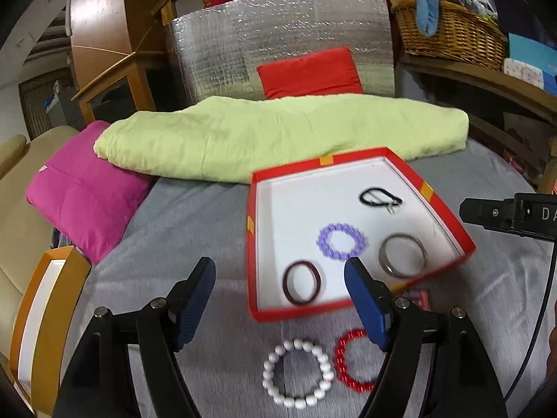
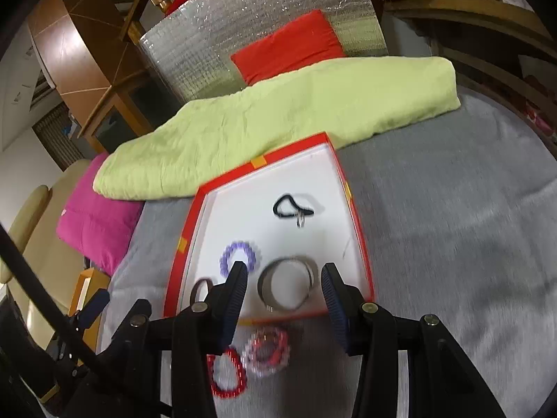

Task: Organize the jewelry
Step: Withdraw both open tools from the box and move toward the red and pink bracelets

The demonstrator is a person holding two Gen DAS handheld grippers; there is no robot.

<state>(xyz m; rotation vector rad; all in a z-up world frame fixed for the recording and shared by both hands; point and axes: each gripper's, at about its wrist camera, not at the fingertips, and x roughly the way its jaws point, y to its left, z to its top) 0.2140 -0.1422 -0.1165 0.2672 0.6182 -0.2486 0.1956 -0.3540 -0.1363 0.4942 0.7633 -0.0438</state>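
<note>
Bracelets are filling the red box (image 1: pixel 449 216): four sitting inside. White beads (image 1: pixel 296 372), red beads (image 1: pixel 351 362) and a pink one are waiting on the bed at 6 o'clock. You're holding both hand-held grippers (image 1: pixel 278 299) (image 2: pixel 283 285) parted, empty.

Grey bed cover (image 1: pixel 181 230) underlies the scene. Folded pale-green blanket (image 1: pixel 278 136) lies across its far side; magenta cushion (image 1: pixel 83 202) touches its left end. Silver quilted foil panel (image 1: pixel 278 31) stands behind, red cushion (image 1: pixel 310 73) leaning against it. Wicker basket (image 1: pixel 449 35) on shelf, upper right.
</note>
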